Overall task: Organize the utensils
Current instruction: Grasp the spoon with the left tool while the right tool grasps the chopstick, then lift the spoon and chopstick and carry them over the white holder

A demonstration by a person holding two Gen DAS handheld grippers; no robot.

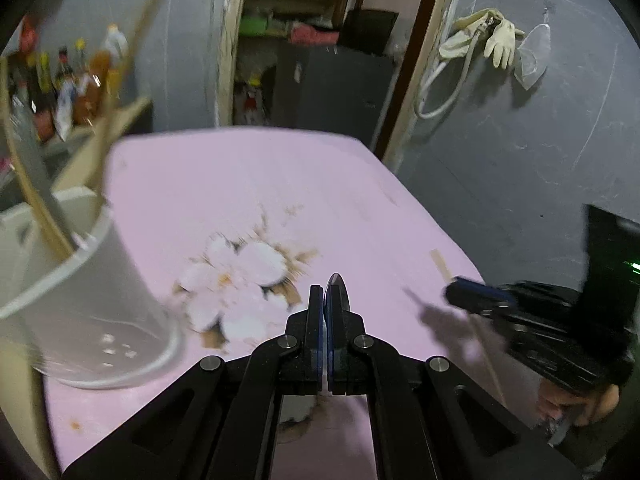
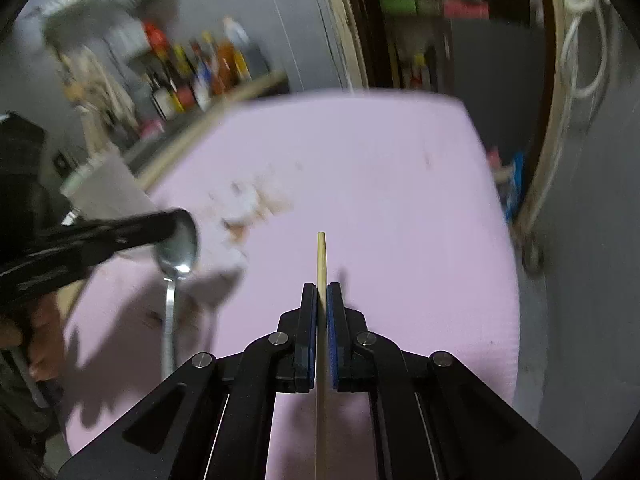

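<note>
My left gripper [image 1: 325, 292] is shut on a metal spoon [image 1: 339, 290], which shows edge-on between the blue pads. In the right wrist view the spoon's bowl [image 2: 179, 248] sits at the left gripper [image 2: 176, 222] tip and its handle hangs down. My right gripper [image 2: 322, 288] is shut on a wooden chopstick [image 2: 321, 256] that pokes out ahead of the fingers, above the pink table [image 2: 380, 184]. A white holder cup [image 1: 100, 280] stands at the table's left edge with wooden chopsticks [image 1: 40, 204] and a grey utensil in it. The right gripper [image 1: 460, 294] hovers at the table's right edge.
A flower print [image 1: 240, 280] marks the middle of the pink table [image 1: 240, 176]. Sauce bottles [image 1: 72, 80] line a shelf behind the cup. A doorway [image 1: 320, 60] opens past the far edge, and gloves [image 1: 500, 40] hang on the grey wall. A person's hand [image 2: 44, 340] holds the left gripper.
</note>
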